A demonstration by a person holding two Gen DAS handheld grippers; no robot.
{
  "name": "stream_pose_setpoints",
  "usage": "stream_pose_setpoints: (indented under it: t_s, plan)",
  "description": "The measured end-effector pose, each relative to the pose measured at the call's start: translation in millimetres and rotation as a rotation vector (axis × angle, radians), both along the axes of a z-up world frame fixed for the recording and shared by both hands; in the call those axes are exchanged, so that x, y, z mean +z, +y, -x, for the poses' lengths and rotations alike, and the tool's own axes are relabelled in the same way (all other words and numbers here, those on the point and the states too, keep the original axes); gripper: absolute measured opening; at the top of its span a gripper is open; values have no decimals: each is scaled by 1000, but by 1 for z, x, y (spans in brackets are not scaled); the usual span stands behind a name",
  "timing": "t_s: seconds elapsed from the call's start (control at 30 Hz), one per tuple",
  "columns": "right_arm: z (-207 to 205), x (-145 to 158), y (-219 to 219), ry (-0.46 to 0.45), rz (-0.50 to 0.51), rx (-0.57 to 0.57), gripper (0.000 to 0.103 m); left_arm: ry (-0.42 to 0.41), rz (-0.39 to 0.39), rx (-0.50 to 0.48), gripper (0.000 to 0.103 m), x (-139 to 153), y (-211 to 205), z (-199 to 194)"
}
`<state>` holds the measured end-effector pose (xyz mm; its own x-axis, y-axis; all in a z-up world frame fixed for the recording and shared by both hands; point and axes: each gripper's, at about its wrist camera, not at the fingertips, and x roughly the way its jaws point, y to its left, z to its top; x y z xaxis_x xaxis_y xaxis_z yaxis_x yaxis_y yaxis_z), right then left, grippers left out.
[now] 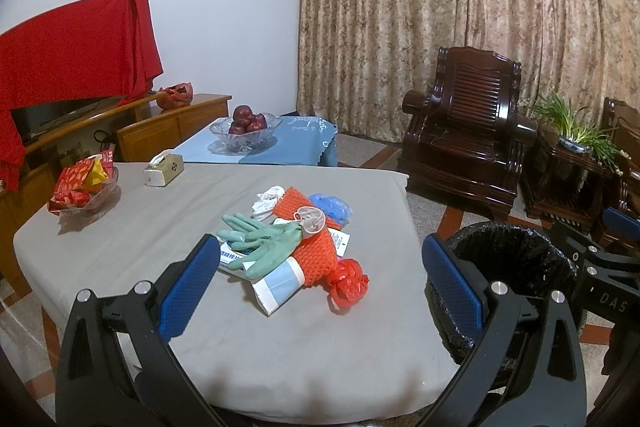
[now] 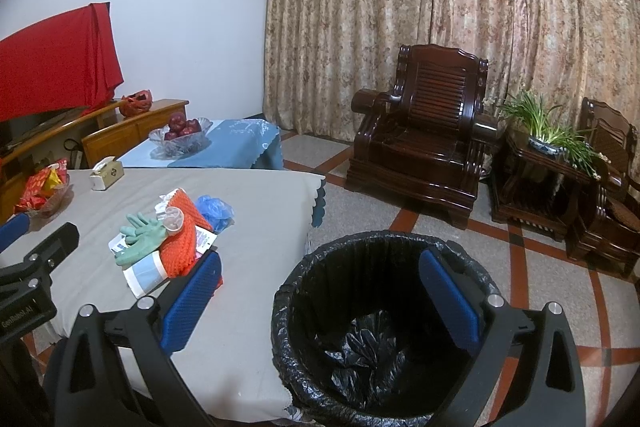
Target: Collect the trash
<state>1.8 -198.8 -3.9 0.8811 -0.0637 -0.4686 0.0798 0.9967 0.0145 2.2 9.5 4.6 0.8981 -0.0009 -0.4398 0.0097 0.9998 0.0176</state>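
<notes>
Trash (image 1: 292, 243) is lying heaped mid-worktop (image 1: 132, 247): green gloves (image 1: 260, 243) pointing left, orange netting (image 1: 320, 251) running near-to-far. Beside the worktop a black-lined bin (image 2: 376, 311) is standing on the floor, holding only its crumpled liner. Left tongs (image 1: 320, 287) and right tongs (image 2: 320, 303) are both gaping apart, gripping nothing.

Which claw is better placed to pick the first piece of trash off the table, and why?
Left. The left claw is open and faces the trash pile on the table; the right claw hangs open over the bin.
</notes>
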Motion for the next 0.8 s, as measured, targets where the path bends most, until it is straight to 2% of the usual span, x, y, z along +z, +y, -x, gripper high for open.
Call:
stream_pose_setpoints:
  t_s: [0.8]
  plan:
    - [2, 2, -1, 3, -1, 0, 97, 3, 3, 0, 98, -1, -1, 0]
